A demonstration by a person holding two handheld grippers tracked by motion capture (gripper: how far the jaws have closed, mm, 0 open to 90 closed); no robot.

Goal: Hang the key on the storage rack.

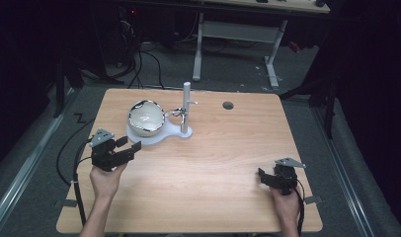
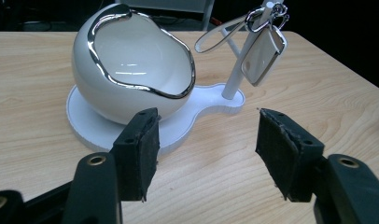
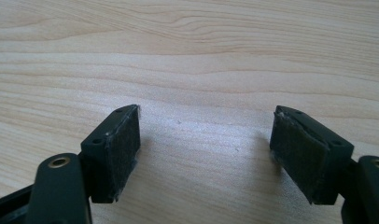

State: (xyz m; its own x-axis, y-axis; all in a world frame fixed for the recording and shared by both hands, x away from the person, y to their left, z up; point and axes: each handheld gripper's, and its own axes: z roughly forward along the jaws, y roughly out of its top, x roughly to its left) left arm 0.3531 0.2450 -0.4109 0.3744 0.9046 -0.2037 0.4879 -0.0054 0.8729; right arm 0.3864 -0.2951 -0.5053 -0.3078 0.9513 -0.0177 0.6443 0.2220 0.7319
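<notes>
Left tongs (image 2: 204,156) open, empty, aimed at bowl (image 2: 131,65) for approach | right tongs (image 3: 206,156) open, empty, parked lower right over tabletop (image 1: 213,163)

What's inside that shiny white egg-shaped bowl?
Nothing visible: the bowl shows a bare, glossy white inside behind its silver rim. Its lowest front part is covered by the near wall. It sits on a white base beside a post hung with keys.

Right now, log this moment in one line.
left gripper: open, facing bowl | right gripper: open over table | keys: on stand
</notes>
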